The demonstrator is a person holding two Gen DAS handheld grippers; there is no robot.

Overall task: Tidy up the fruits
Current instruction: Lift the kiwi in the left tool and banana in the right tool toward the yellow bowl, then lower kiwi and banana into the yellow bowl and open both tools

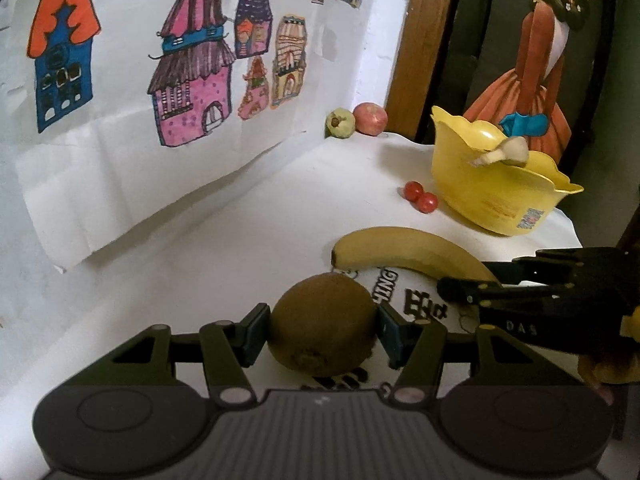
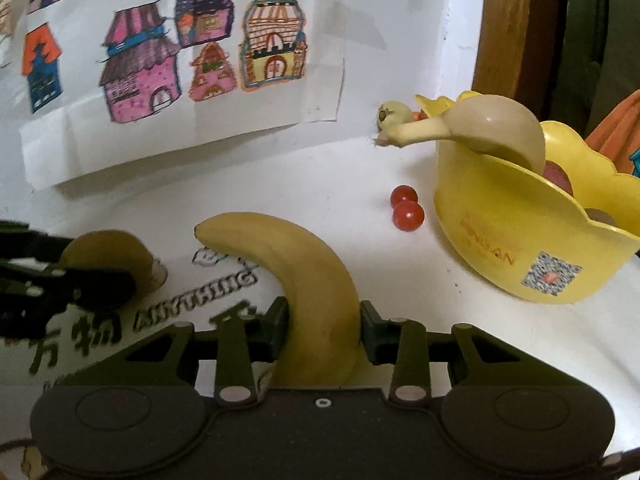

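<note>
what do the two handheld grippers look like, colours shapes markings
Both grippers, left and right, are matte black plastic: a ribbed flat body with round discs on either side, angled linkage arms with silver rivets, and dark rectangular finger pads. Seen from the left wrist view, the right one's side bears pale letters, apparently "DAS". No cables or sleeves clearly show.

Kiwi left of banana, bowl behind.

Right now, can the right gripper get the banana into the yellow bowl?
Probably yes. The right gripper is shut on the banana, and bare table lies between it and the yellow bowl. The garlic bulb on the near rim may crowd the drop.
</note>
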